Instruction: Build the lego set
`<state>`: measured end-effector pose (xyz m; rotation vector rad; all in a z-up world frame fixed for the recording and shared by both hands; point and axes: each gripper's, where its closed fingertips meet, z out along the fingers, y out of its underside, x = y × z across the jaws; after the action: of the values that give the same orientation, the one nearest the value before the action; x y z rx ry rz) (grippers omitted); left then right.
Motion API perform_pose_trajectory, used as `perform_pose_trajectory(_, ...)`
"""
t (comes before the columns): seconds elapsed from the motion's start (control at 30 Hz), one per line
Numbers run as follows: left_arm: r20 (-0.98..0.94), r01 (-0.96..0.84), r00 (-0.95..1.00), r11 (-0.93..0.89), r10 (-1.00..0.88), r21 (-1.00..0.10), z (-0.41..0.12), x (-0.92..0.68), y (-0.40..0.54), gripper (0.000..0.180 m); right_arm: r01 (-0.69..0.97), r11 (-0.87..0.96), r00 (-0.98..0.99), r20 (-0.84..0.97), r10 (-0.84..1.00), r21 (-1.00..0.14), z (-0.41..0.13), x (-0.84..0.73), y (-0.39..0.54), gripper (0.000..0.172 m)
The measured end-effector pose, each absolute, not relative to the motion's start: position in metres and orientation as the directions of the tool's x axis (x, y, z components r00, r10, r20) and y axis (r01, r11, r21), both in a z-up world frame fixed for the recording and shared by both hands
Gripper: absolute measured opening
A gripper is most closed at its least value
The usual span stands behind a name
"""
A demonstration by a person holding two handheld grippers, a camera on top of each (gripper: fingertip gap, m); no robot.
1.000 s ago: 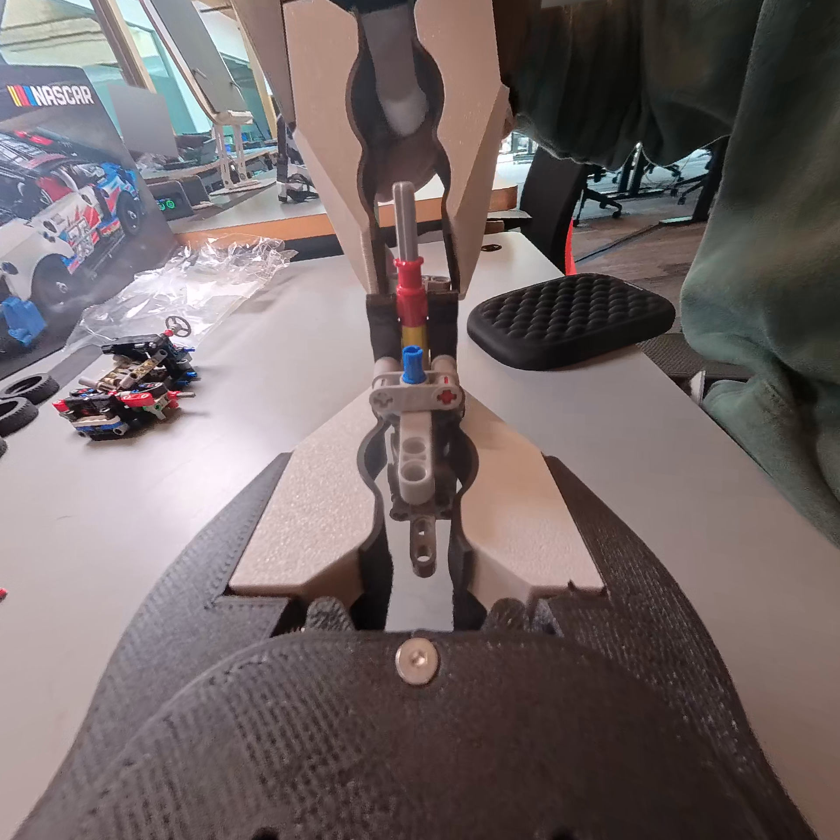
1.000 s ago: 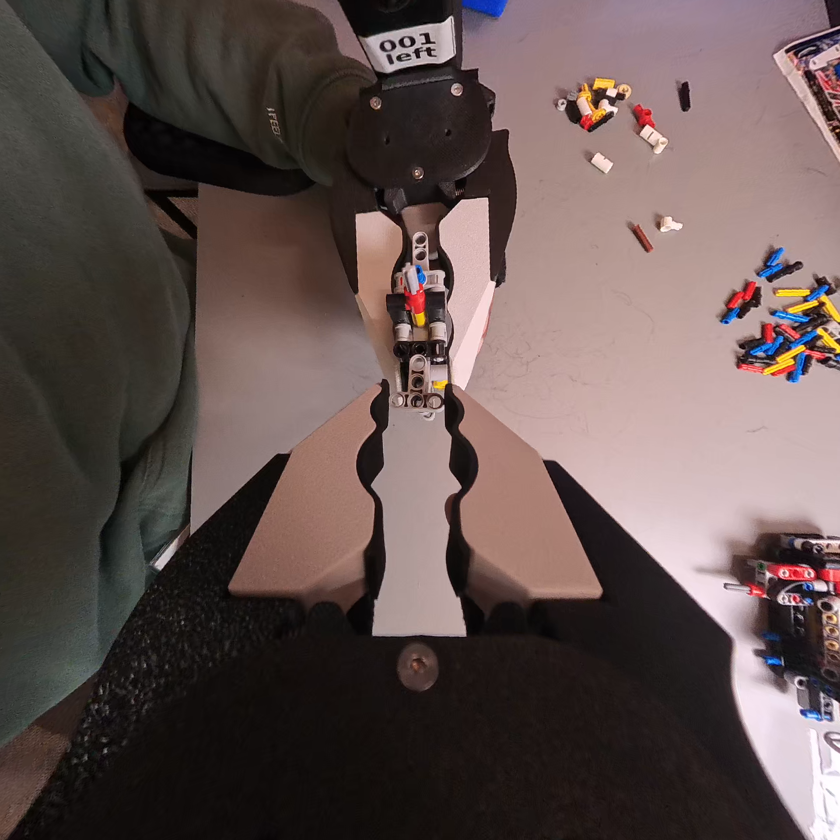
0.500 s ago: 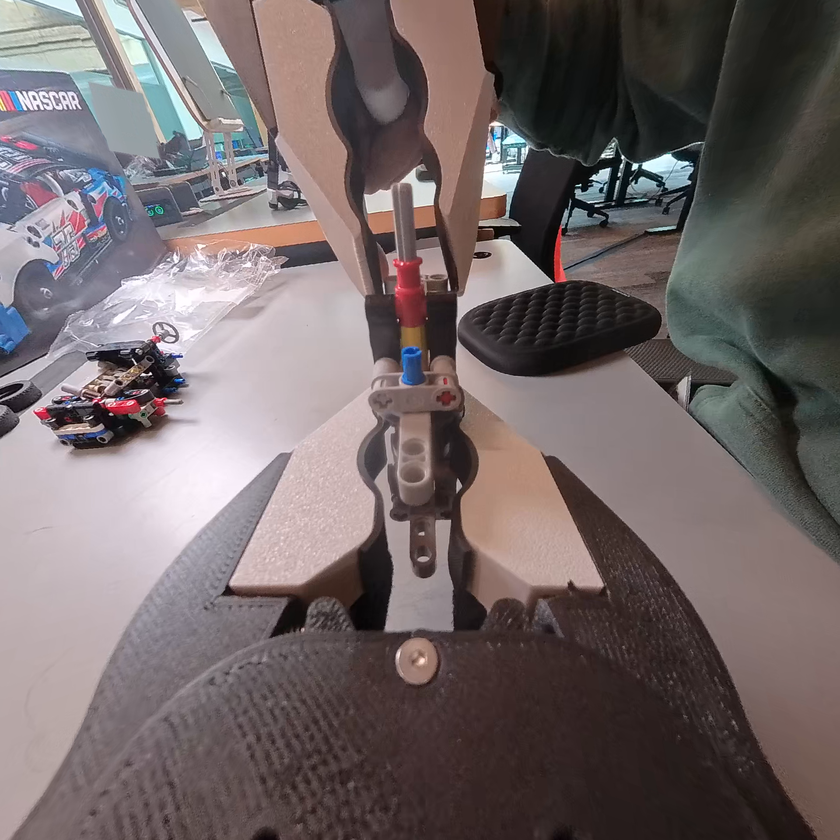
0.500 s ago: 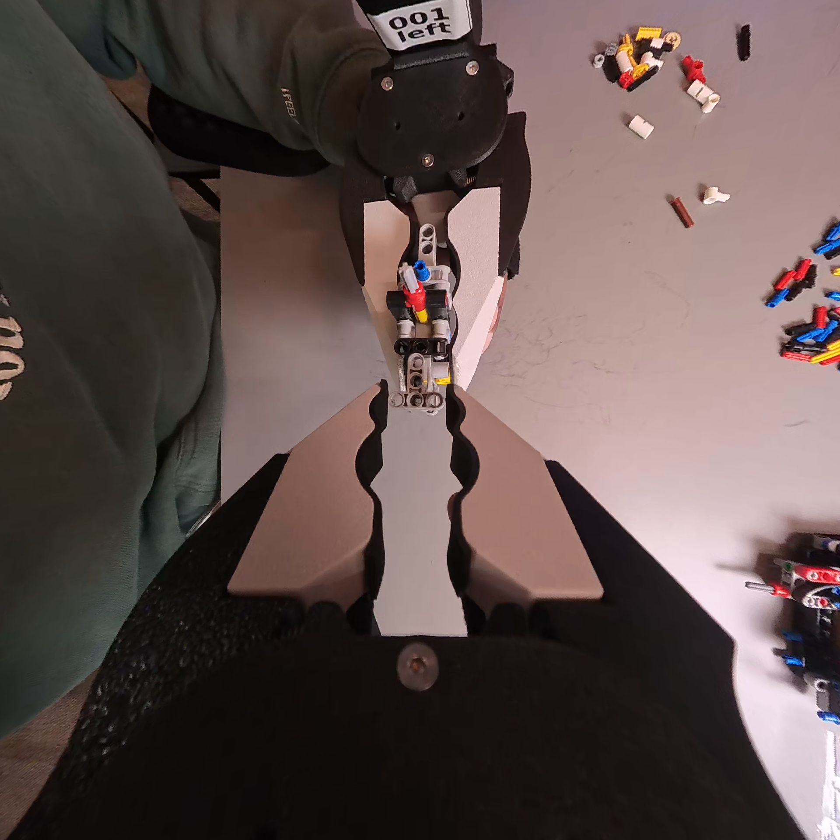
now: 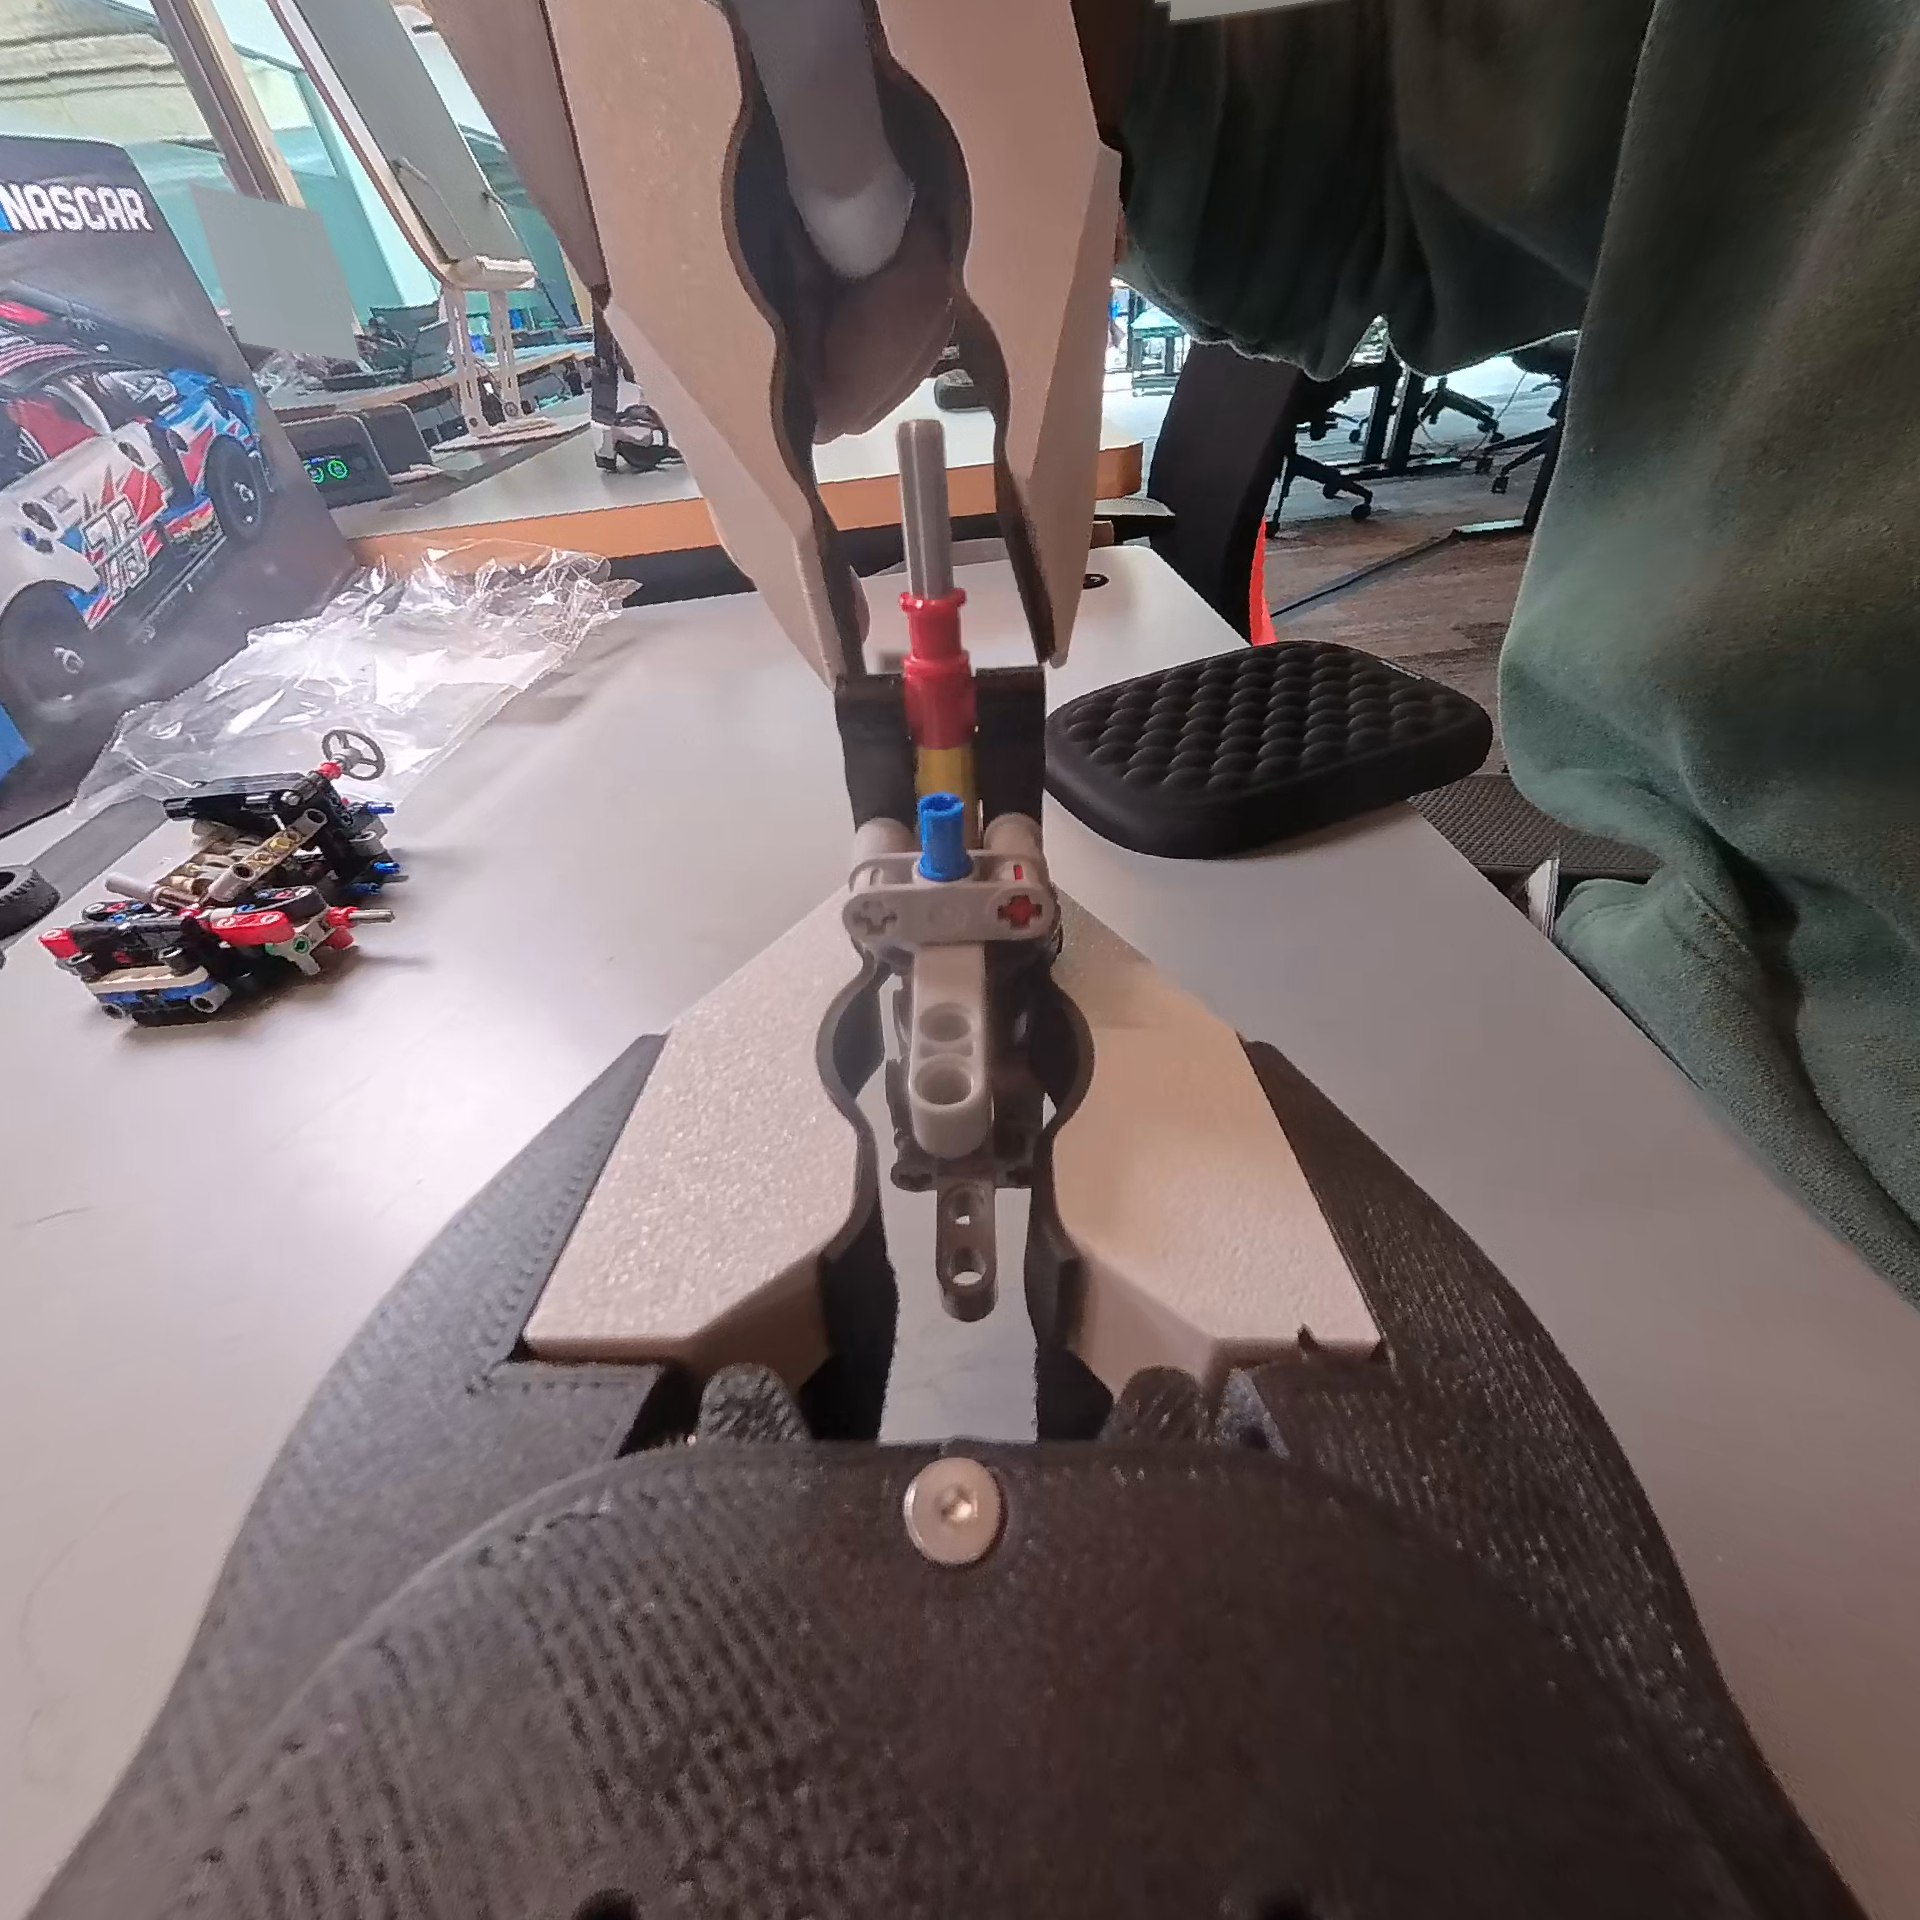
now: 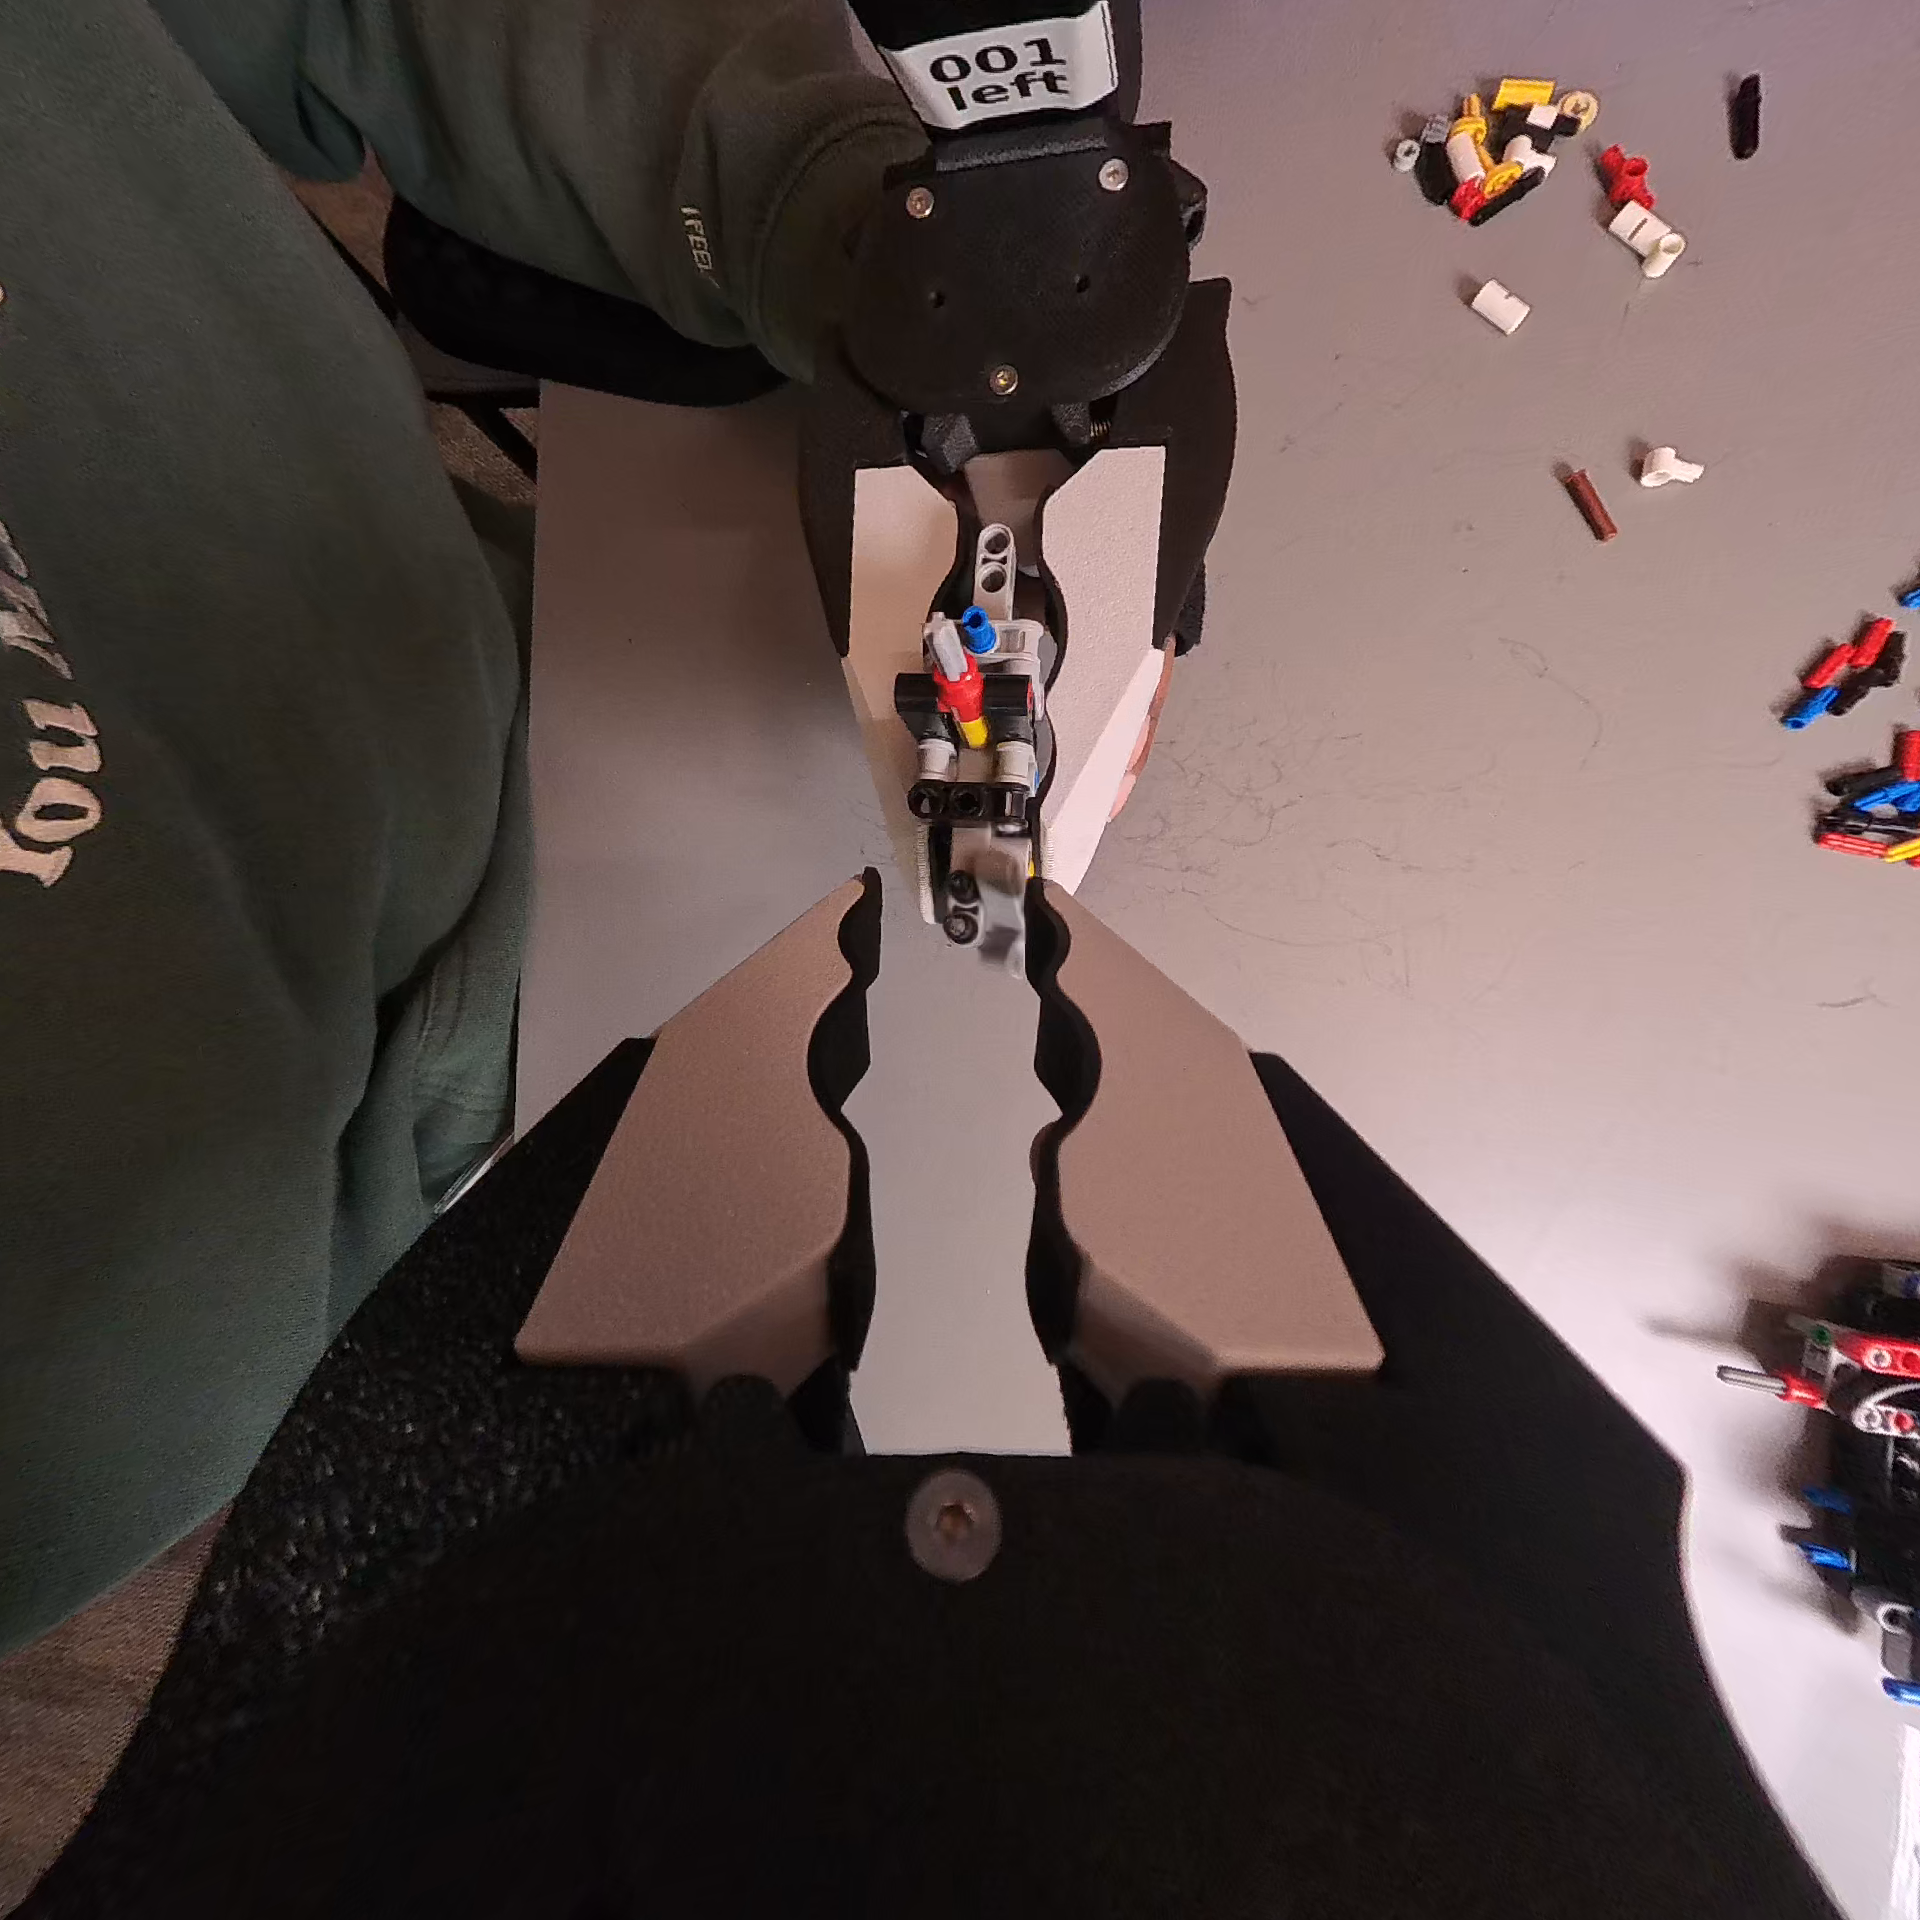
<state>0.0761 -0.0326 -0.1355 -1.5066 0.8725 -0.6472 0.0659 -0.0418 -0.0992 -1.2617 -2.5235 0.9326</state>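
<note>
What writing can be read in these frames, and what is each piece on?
I do not quote writing; where it stands:
Boxed car picture: white logo lettering, numbers on the car.
White label above the left gripper: black print.
Green sweatshirt: pale lettering, cut off.
Sleeve: tiny, blurred.

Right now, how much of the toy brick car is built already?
One chunky black, red and blue brick car section sits finished on the grey table. In hand: the left gripper clamps a small grey, black and red brick piece; the right gripper is open beside it. Left: heaps of loose coloured pins.
</note>
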Motion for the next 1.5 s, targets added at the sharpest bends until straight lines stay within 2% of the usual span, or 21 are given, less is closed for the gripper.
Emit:
perform_pose_trajectory(0.27,-0.088,-0.157,0.573,-0.004,-0.815,-0.988,-0.135,0.072,-0.031,0.021,0.642,0.451,-0.630,-0.090,0.772,-0.620,-0.097,0.065,-0.039,0.026)
perform_pose_trajectory(0.37,-0.068,-0.139,0.611,-0.023,-0.789,-0.990,-0.132,0.061,-0.025,0.021,0.601,0.422,-0.573,0.003,0.820,-0.678,-0.084,0.059,-0.014,0.025)
perform_pose_trajectory(0.47,-0.040,-0.106,0.644,-0.038,-0.764,-0.994,-0.128,0.050,-0.021,0.021,0.629,0.436,-0.483,0.116,0.868,-0.644,-0.097,0.073,0.030,0.024)
perform_pose_trajectory(0.67,-0.011,-0.081,0.647,-0.055,-0.762,-0.995,-0.129,0.048,-0.019,0.021,0.766,0.383,-0.436,0.020,0.900,-0.516,-0.166,0.152,0.048,0.024)
perform_pose_trajectory(0.83,-0.003,-0.088,0.639,-0.070,-0.769,-0.994,-0.134,0.053,-0.019,0.021,0.789,0.376,-0.435,-0.012,0.900,-0.486,-0.204,0.179,0.024,0.025)
perform_pose_trajectory(0.97,-0.006,-0.096,0.635,-0.070,-0.773,-0.993,-0.135,0.057,-0.021,0.021,0.741,0.438,-0.491,0.034,0.870,-0.508,-0.209,0.172,0.008,0.028)
perform_pose_trajectory(1.07,-0.010,-0.103,0.631,-0.071,-0.776,-0.992,-0.136,0.058,-0.022,0.021,0.706,0.516,-0.552,0.079,0.830,-0.485,-0.214,0.165,0.006,0.034)
perform_pose_trajectory(1.2,-0.017,-0.111,0.627,-0.068,-0.779,-0.992,-0.136,0.058,-0.023,0.021,0.708,0.562,-0.605,0.044,0.795,-0.426,-0.222,0.167,0.004,0.038)
perform_pose_trajectory(1.5,-0.013,-0.113,0.611,-0.070,-0.791,-0.991,-0.137,0.060,-0.025,0.021,0.722,0.530,-0.587,0.011,0.809,-0.444,-0.223,0.168,0.003,0.022)
